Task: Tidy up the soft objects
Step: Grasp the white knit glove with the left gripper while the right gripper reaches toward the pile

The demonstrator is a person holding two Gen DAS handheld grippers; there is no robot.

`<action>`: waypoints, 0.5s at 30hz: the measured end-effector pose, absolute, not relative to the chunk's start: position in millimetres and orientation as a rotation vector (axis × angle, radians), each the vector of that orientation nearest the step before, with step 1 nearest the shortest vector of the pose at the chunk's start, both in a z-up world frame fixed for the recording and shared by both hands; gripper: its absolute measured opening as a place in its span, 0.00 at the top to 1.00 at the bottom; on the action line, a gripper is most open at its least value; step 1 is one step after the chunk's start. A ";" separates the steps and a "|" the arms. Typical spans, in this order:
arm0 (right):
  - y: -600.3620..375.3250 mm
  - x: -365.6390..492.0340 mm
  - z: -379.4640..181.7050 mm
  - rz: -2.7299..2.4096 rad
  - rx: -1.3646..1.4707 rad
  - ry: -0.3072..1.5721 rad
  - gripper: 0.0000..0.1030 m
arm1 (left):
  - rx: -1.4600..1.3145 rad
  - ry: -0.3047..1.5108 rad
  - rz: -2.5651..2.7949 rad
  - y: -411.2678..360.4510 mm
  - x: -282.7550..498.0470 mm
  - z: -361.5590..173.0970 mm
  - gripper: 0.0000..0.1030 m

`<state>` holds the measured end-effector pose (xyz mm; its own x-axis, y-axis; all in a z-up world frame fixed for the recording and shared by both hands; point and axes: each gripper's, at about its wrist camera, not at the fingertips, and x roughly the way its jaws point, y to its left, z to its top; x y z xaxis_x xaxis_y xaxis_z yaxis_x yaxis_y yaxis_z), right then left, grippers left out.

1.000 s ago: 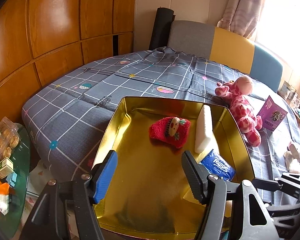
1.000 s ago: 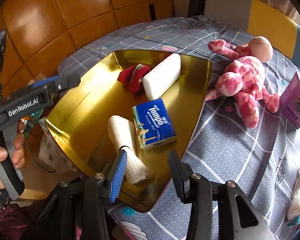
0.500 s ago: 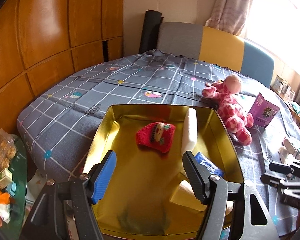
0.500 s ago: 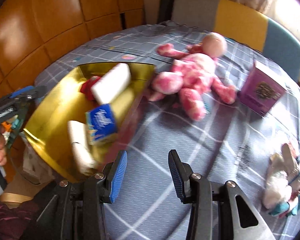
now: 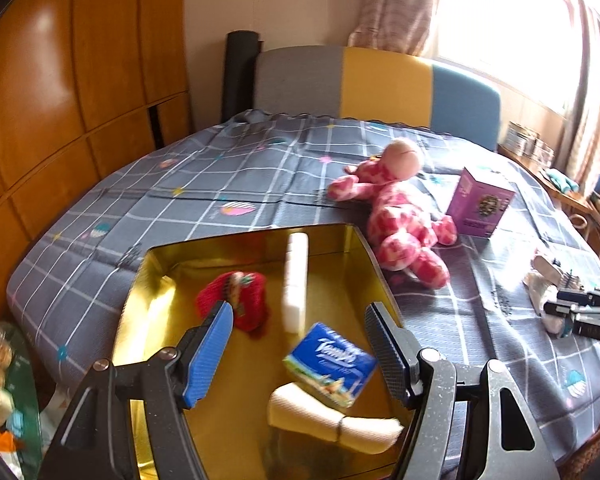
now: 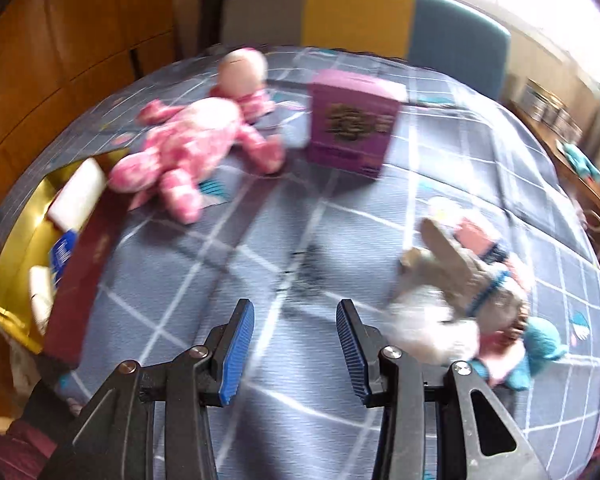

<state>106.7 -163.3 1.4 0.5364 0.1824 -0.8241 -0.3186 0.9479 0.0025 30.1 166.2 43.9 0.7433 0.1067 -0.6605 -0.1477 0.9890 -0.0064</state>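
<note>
Right gripper (image 6: 296,346) is held open and empty over the cloth, with the grey-white plush toy (image 6: 456,292) lying just to its right; left gripper (image 5: 300,354) is also open, above the gold tray (image 5: 140,280). The toy is judged light, limp and squashy, so the bulky body is best pinched, not a floppy limb.

Wood-panelled wall (image 5: 60,92), bright curtained window (image 5: 508,20).

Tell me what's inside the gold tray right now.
The tray holds a red knit toy, a white foam bar, a blue tissue pack and a rolled cloth. The left gripper hides its near edge.
</note>
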 end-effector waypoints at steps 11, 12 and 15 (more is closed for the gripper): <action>-280.0 161.0 2.6 0.037 -0.042 0.974 0.56 | -0.018 0.741 -0.006 106.6 56.9 50.8 0.29; -287.4 165.5 -1.9 0.027 -0.029 0.987 0.56 | -0.016 0.744 -0.015 102.6 58.5 50.0 0.29; -303.0 175.1 -11.9 0.042 0.034 1.015 0.52 | -0.009 0.765 -0.043 87.8 64.7 45.2 0.28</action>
<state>175.1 -303.0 -11.9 0.5269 0.0513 -0.8484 -0.0195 0.9986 0.0482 64.7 87.8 45.2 0.7202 -0.0426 -0.6924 0.0361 0.9991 -0.0238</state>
